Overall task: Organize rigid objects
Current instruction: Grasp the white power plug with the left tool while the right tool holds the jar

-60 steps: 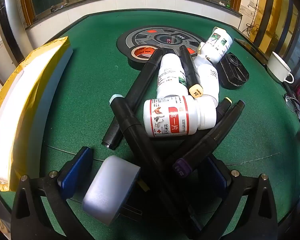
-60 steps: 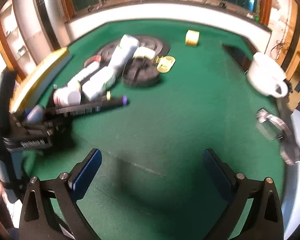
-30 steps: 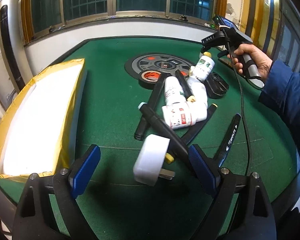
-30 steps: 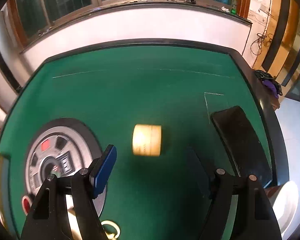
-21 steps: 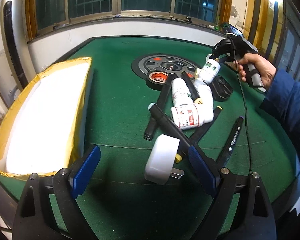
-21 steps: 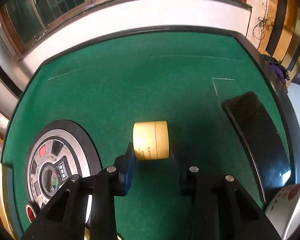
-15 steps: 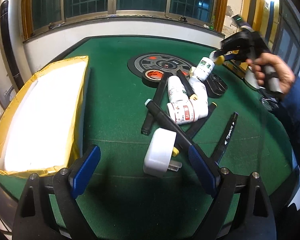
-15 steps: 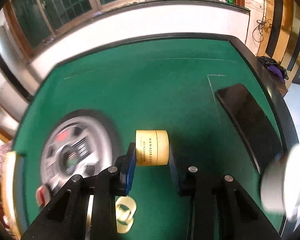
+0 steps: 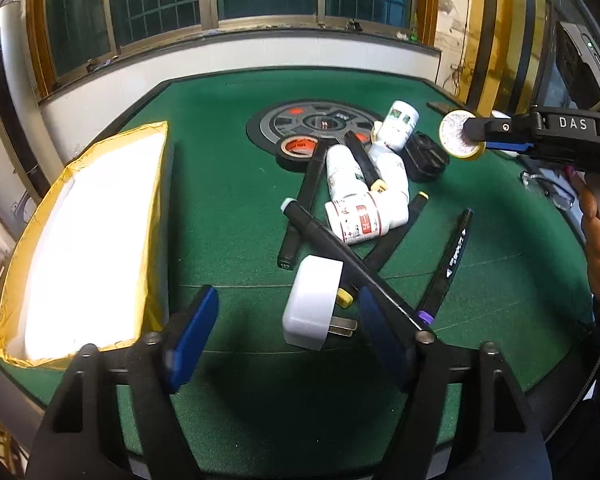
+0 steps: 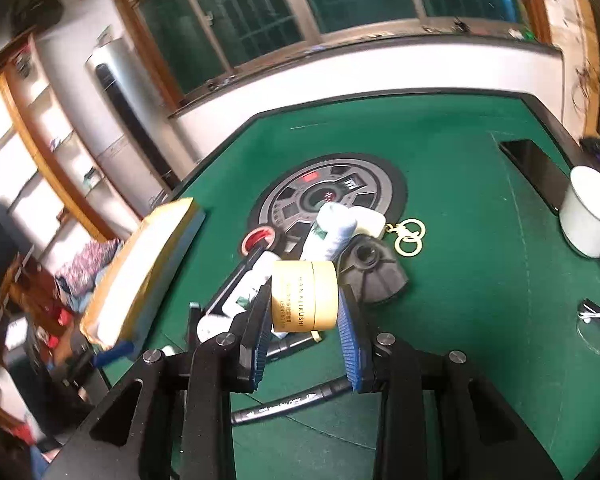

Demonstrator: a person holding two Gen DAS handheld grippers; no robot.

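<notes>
The left gripper [image 9: 288, 332] is closing its jaws around the white plug [image 9: 314, 304], which is lying on the green table [image 9: 228, 208] between them, pads not yet pressing. Left of the plug, the gold-edged box [image 9: 84, 240] is sitting with nothing visible inside, its white interior too glared to tell. Beyond the plug, the pile of markers and white bottles [image 9: 360, 200] is waiting unsorted. Right of that pile, the right gripper [image 10: 304, 316] is carrying a clamped yellow jar [image 10: 304, 296] in the air. Judging by this, sorting is barely beginning.
</notes>
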